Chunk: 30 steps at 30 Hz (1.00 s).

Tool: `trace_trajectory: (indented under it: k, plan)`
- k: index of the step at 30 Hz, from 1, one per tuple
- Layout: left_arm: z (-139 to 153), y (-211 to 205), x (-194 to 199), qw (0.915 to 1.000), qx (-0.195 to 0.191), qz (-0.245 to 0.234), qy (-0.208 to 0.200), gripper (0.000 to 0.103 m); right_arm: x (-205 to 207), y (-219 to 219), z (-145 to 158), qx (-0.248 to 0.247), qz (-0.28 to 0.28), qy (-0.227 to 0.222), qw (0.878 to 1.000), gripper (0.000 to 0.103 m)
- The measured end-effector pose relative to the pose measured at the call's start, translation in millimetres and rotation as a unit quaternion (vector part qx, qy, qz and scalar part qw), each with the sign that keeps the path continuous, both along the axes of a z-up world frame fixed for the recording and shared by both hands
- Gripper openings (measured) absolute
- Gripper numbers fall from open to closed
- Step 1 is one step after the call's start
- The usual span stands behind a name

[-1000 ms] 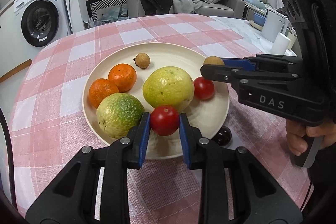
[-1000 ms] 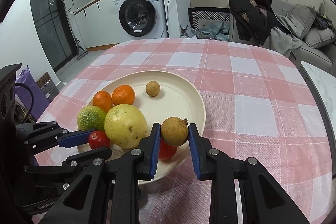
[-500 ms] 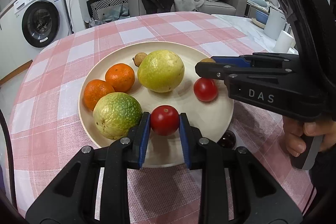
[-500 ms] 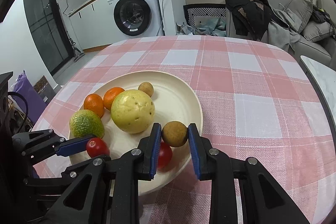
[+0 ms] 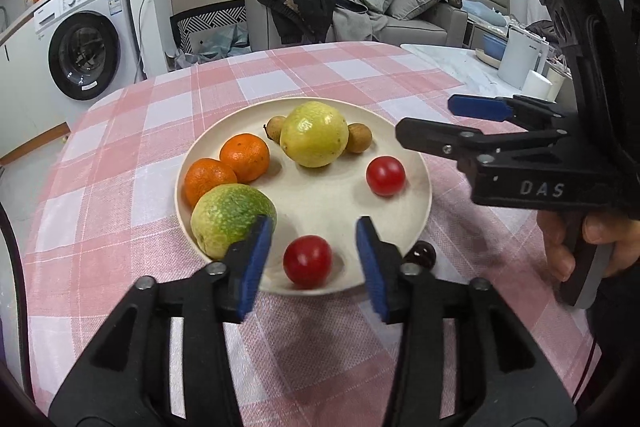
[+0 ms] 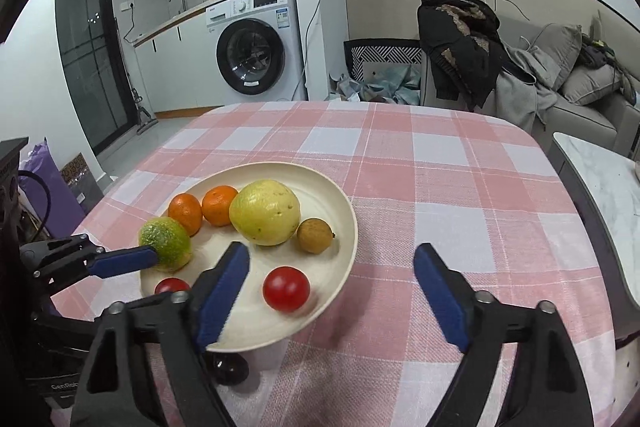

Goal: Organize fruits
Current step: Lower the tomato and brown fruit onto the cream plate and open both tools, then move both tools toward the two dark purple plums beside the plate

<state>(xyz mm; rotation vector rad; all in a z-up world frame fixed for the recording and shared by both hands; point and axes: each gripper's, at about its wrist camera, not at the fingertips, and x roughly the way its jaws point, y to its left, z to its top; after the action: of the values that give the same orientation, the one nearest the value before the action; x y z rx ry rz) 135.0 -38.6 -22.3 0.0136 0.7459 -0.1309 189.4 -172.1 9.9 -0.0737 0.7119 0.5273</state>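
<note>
A cream plate (image 5: 425, 195) holds two oranges (image 5: 244, 157), a green-yellow citrus (image 5: 232, 219), a big yellow fruit (image 5: 314, 133), two brown longans (image 5: 359, 143) and two red tomatoes (image 5: 385, 175). My left gripper (image 5: 313, 241) hangs over the plate's near rim, jaws opening. A tomato (image 5: 307, 261) lies loose between its pads, touching neither. In the right wrist view my right gripper (image 6: 332, 255) is opening wide over the plate's (image 6: 352, 227) right edge. A longan (image 6: 315, 235) and a tomato (image 6: 286, 289) rest free on the plate beyond its fingers.
A dark round fruit (image 5: 420, 255) lies on the pink checked cloth (image 5: 120, 155) just off the plate's near right rim. A hand (image 5: 576, 247) holds the right gripper's handle. A marble side table (image 6: 600, 179) with white containers stands to the right.
Both grippers went from shut to open: the left let go of the tomato, the right of the longan, and both now lie on the plate. The yellow fruit rolled toward the far side.
</note>
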Motion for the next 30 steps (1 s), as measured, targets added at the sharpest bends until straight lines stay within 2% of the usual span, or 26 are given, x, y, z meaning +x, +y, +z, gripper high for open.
trace_trajectory:
  k: [1,2,3,9,11,26,30]
  plan:
    - [1,0,-5,1.0000,0.004,0.004,-0.004,0.060,-2,-2,1,0.001,0.000,0.000,1.000,0.093]
    - [3,1,-11,0.9999,0.010,0.008,-0.008,0.073,-4,-4,1,0.000,0.000,0.002,1.000,0.100]
    - [4,2,-16,0.9998,0.011,0.009,-0.012,0.078,-6,-6,1,-0.003,0.002,0.003,1.000,0.103]
    - [11,6,-38,0.9996,0.007,0.012,-0.023,0.088,-14,-8,-6,-0.041,0.016,0.009,0.999,0.103]
    - [12,7,-43,0.9994,0.011,0.020,-0.025,0.103,-17,-7,-10,-0.047,0.024,0.020,0.998,0.103]
    - [3,7,-52,0.9993,0.007,0.035,-0.012,0.103,-38,10,-30,-0.107,0.074,0.037,0.991,0.103]
    - [1,9,-50,0.9992,0.003,0.040,-0.008,0.103,-39,10,-33,-0.107,0.081,0.044,0.990,0.103]
